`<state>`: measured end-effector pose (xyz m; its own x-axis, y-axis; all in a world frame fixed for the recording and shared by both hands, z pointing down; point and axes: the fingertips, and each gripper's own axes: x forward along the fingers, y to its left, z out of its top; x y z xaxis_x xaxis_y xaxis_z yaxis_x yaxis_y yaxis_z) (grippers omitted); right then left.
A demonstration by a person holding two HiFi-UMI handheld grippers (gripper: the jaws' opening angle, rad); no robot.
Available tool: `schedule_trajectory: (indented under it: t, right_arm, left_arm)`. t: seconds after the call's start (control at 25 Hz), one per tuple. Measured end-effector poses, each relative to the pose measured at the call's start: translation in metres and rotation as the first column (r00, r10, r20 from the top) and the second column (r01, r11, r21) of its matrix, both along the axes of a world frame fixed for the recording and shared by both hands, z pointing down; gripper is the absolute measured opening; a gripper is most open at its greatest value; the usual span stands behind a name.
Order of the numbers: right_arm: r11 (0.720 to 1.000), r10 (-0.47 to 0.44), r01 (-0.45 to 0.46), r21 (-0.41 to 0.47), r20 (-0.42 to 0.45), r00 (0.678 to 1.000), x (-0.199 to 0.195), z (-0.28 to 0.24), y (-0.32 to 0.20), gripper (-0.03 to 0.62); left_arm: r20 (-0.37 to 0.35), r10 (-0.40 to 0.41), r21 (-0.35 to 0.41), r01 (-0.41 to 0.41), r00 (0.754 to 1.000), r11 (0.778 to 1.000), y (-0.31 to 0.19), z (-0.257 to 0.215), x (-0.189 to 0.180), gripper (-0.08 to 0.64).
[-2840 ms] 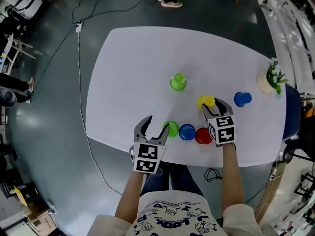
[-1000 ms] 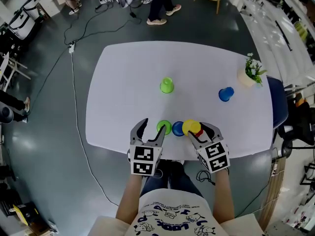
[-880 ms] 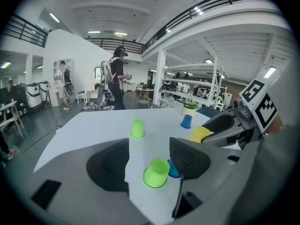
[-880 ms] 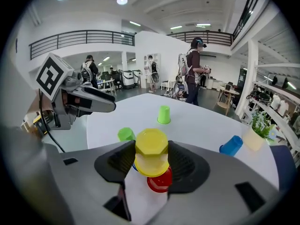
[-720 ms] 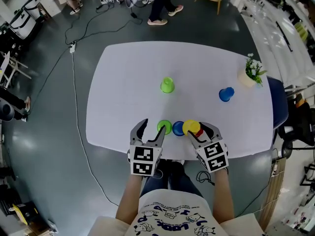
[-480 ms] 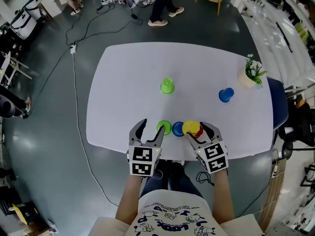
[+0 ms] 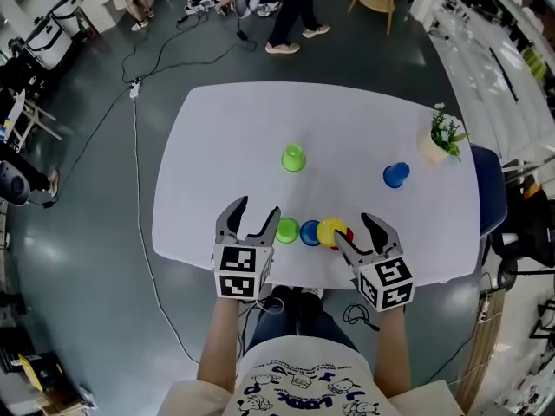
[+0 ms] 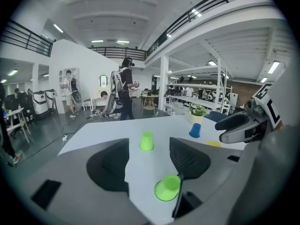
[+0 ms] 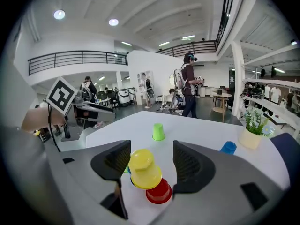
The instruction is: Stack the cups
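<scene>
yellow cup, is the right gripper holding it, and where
Nothing is held. The right gripper has just been opening its jaws, with nothing between them; the yellow cup sits on the red cup ahead.

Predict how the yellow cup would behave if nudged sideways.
The yellow cup looks like thin plastic, so it is probably light. It sits askew on the red cup, so it would likely slide or tip off easily.

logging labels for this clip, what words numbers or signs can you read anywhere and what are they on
No text reads clearly.
T-shirt: blue lettering, upside down in the head view, too small to read.
Left marker cube and right marker cube: black-and-white square code patterns, no letters or digits.
Yellow cup, plant pot: no print visible.
</scene>
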<state>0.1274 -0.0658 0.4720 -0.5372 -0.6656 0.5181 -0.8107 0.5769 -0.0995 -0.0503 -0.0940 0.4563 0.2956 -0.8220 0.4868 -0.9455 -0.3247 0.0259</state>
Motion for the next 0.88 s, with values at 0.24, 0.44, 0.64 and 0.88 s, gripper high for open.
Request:
schedule_trajectory:
  t: [0.24,0.44,0.64,0.88]
  right_arm:
    - [1.000,-0.005,0.005,0.021,0.017,1.000,0.005,-0.007,0.000,0.298]
    - [0.999,0.025,-0.027,0.028,0.063,0.998,-0.001,-0.019,-0.003,0.298]
    - [0.996,0.078,-0.080,0.029,0.083,0.994,0.001,-0.028,-0.015,0.298]
    - [0.985,0.172,-0.174,0.011,0.093,0.981,0.006,-0.029,-0.039,0.298]
  left_arm:
    - [0.013,0.011,0.018,-0.012,1.000,1.000,-0.020,-0.015,-0.003,0.279]
    - [0.023,0.068,0.003,-0.068,0.997,0.998,-0.036,-0.019,-0.006,0.279]
    - [-0.001,0.136,-0.050,-0.136,0.991,0.989,-0.053,-0.004,-0.006,0.279]
    - [0.014,0.199,-0.098,-0.197,0.980,0.976,-0.088,0.014,-0.008,0.281]
